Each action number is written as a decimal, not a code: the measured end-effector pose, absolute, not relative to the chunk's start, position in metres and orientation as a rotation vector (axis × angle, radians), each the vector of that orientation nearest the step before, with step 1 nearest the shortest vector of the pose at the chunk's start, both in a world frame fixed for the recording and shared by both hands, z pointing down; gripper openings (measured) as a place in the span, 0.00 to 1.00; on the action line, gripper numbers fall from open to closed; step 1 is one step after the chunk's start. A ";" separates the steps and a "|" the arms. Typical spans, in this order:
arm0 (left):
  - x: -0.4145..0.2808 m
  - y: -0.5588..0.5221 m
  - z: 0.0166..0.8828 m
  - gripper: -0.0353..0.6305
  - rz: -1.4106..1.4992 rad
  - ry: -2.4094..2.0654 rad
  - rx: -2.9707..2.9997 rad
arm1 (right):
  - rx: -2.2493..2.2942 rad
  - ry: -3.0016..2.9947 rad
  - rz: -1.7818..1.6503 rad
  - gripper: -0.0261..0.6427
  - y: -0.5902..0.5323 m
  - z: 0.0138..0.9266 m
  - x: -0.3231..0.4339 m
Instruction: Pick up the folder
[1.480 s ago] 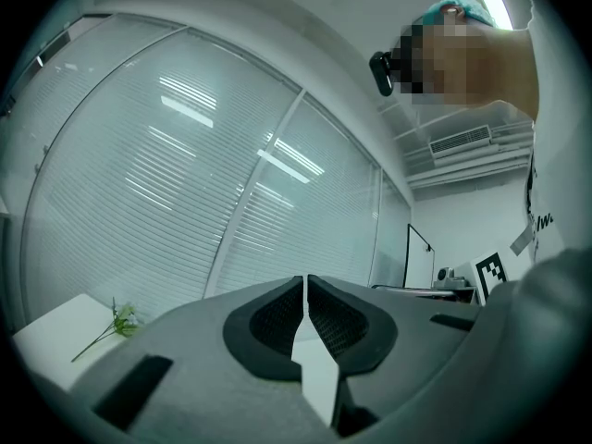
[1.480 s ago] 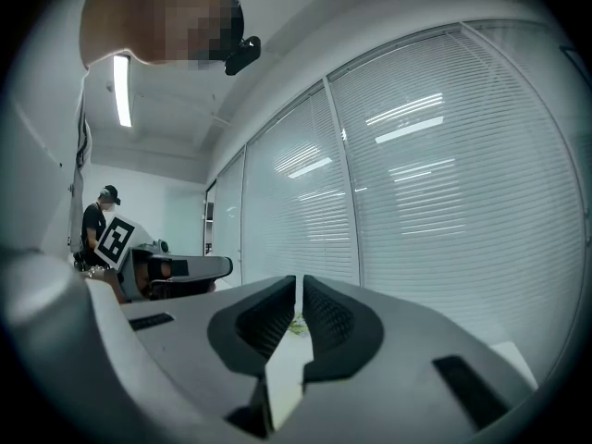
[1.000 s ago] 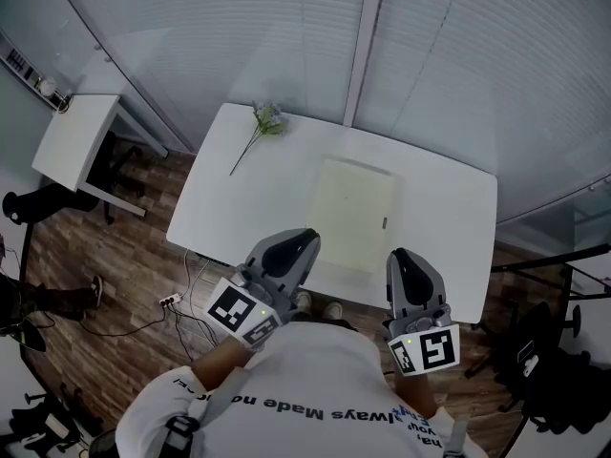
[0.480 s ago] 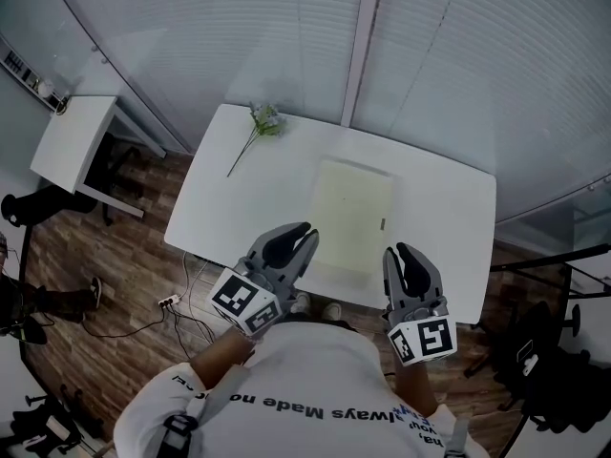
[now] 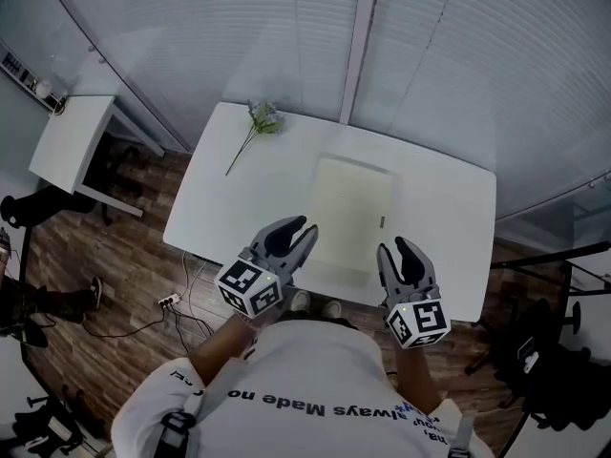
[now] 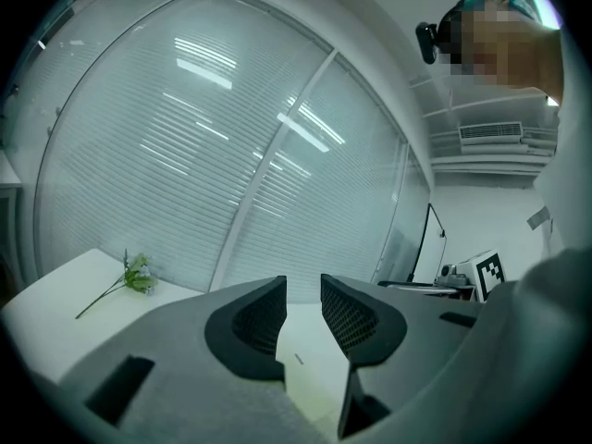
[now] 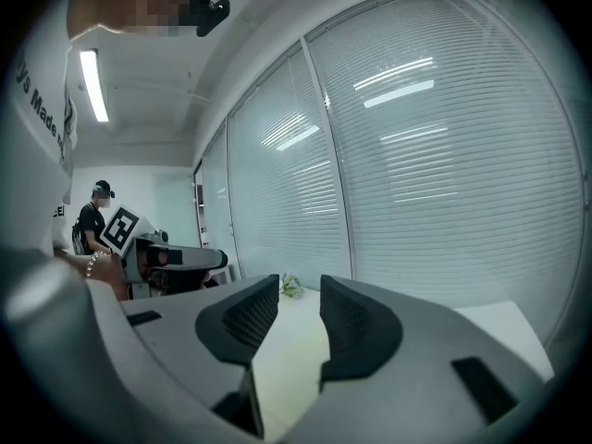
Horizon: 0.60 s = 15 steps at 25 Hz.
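A pale yellow-green folder (image 5: 350, 212) lies flat in the middle of the white table (image 5: 449, 208), and shows in the left gripper view (image 6: 310, 368) and right gripper view (image 7: 291, 354) between the jaws, farther off. My left gripper (image 5: 300, 229) hovers over the table's near edge by the folder's near left corner. My right gripper (image 5: 393, 247) hovers at the near edge just right of the folder. Both grippers are open with nothing between their jaws, which have just been opening.
A green flower sprig (image 5: 256, 128) lies at the table's far left corner. A smaller white side table (image 5: 72, 141) stands to the left. Slatted blinds (image 5: 286, 27) close off the far side. A person (image 7: 92, 220) stands in the background of the right gripper view.
Both grippers have gone from shut to open and have come down and forward toward the table's near edge. The folder has not moved.
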<state>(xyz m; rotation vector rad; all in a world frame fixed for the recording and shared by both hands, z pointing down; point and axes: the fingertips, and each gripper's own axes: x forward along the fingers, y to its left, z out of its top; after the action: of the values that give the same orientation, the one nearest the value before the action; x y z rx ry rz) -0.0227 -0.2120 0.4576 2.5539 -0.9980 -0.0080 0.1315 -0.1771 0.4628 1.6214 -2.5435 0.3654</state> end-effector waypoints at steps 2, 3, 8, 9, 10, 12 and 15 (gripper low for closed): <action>-0.024 -0.215 0.468 0.21 0.014 -0.996 2.538 | 1.621 -2.529 0.396 0.24 -0.179 0.474 0.134; -0.025 -0.217 0.473 0.23 0.025 -0.995 2.529 | 1.621 -2.519 0.408 0.24 -0.180 0.480 0.135; -0.027 -0.221 0.501 0.28 0.085 -0.996 2.491 | 1.605 -2.471 0.463 0.29 -0.183 0.510 0.140; -0.027 -0.221 0.508 0.29 0.101 -0.997 2.481 | 1.602 -2.465 0.472 0.29 -0.183 0.516 0.141; -0.026 -0.221 0.515 0.29 0.115 -0.998 2.471 | 1.599 -2.457 0.481 0.30 -0.183 0.522 0.143; -0.027 -0.221 0.531 0.31 0.143 -0.998 2.447 | 1.592 -2.439 0.501 0.31 -0.183 0.534 0.146; -0.032 -0.223 0.552 0.33 0.170 -0.983 2.399 | 1.584 -2.414 0.531 0.34 -0.186 0.554 0.146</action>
<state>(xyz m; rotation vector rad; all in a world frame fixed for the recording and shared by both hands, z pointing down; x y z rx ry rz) -0.0317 -0.2235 0.5522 2.3987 -0.9835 0.1698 0.1463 -0.1857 0.5537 1.5838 -2.4145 0.5314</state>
